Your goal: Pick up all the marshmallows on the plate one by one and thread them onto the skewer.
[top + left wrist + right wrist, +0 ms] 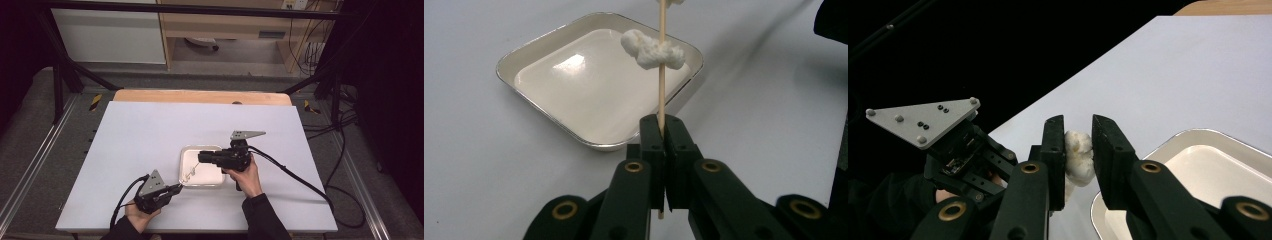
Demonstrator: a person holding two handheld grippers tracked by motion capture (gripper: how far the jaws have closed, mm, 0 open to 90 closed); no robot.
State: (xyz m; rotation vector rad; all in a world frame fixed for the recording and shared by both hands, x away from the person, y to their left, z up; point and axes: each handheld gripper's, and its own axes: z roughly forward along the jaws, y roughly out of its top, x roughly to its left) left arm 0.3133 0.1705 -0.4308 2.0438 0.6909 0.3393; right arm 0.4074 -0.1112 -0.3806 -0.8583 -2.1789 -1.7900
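**Desk:** Near the front edge of the white table (150, 130), what is the left gripper (176, 188) doing?

**Photographer:** Its jaws are pinched tight on the lower end of a thin wooden skewer (661, 75). The stick rises out over the near left corner of a shallow white tray (524, 60), which sits towards the middle of the table. One white marshmallow piece (653, 50) is already threaded on it, partway up.

**Desk:** And the right gripper (1078, 150)?

**Photographer:** It reaches in across the tray from the right, jaws drawn narrow around a second soft white lump (1077, 157), the pads pressing on both its sides. The lump hangs just off the tray's rim, close to the skewer's upper end. Beyond it, the left gripper's grey plate (923, 120) shows.

**Desk:** What could go wrong from here?

**Photographer:** My reading: the piece is soft and squashed, so a push that runs off the stick's line could tear it or glance it past the tip. Too hard a shove could bend the thin skewer, or make it slide or pivot in the left jaws, which grip it only at the bottom. The threaded piece could then be knocked down or dropped into the tray.
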